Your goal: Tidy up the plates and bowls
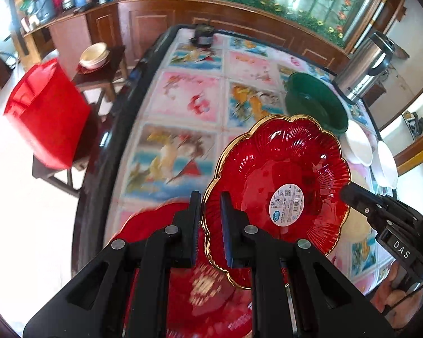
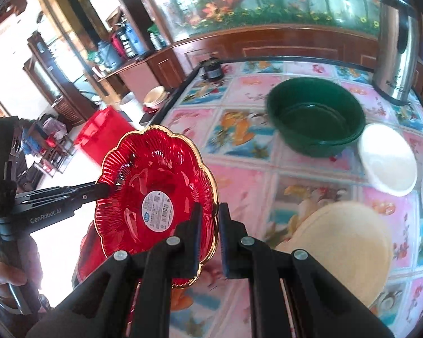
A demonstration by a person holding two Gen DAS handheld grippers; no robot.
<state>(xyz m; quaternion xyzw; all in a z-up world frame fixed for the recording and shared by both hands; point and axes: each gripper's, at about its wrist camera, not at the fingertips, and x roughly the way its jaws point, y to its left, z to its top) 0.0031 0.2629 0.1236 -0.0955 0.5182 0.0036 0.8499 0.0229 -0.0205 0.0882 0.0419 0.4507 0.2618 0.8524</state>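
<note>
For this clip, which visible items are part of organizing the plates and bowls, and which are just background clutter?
Job items: red gold-rimmed plate gripped at opposite rim edges by left gripper and right gripper; second red plate; green bowl; white plates; tan dish.

Lying about: steel thermos; red bin; small dark jar.

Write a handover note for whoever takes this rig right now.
Left gripper: shut on the rim of the red scalloped gold-edged glass plate.
Right gripper: shut on its opposite rim.
Plate is lifted and tilted, above another red plate, blurred.
Dark green round bowl, white bowl and pale yellow dish sit separately on the table.
Nothing looks stacked yet; placing this plate and grouping the rest remain.
</note>
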